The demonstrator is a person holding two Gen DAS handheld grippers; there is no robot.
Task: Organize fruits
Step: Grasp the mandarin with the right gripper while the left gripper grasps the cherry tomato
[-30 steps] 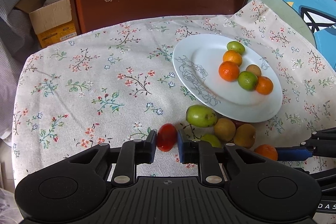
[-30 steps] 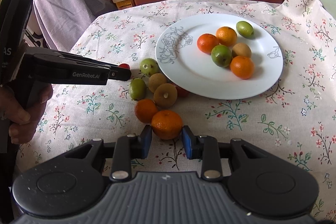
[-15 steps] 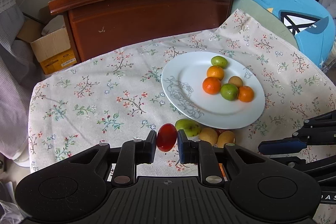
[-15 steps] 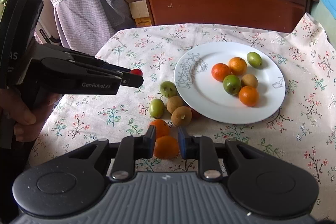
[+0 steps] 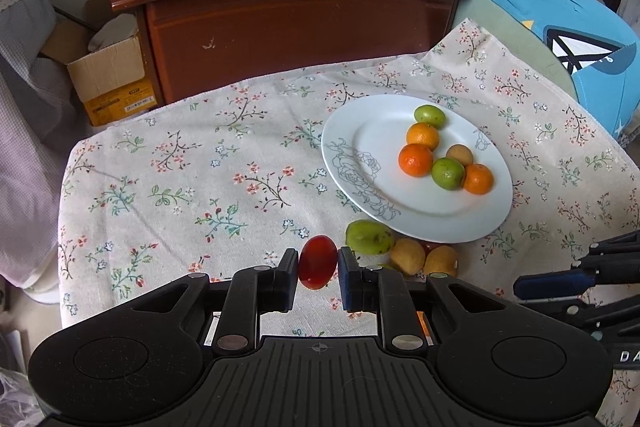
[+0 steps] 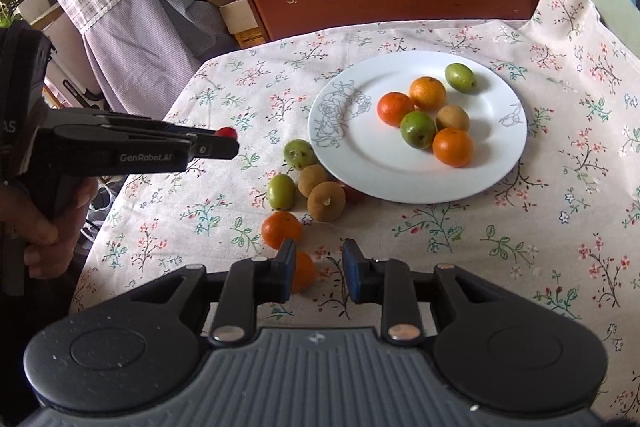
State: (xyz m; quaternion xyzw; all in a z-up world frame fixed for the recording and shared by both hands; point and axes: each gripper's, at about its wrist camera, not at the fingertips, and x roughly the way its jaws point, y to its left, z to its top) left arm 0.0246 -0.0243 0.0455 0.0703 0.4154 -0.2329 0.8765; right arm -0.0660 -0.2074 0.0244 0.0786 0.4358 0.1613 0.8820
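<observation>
Left claw grips a red fruit above the tablecloth.

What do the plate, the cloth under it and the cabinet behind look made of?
Plate: probably glazed ceramic, white and glossy, with a grey line-drawn rose.
Cloth: woven fabric, matte, floral print, creased at the far corner.
Cabinet: wood or veneer, reddish-brown, semi-gloss, with chipped spots.

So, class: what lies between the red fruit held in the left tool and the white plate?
In the left wrist view, only bare flowered tablecloth lies between the red fruit and the white plate.
</observation>
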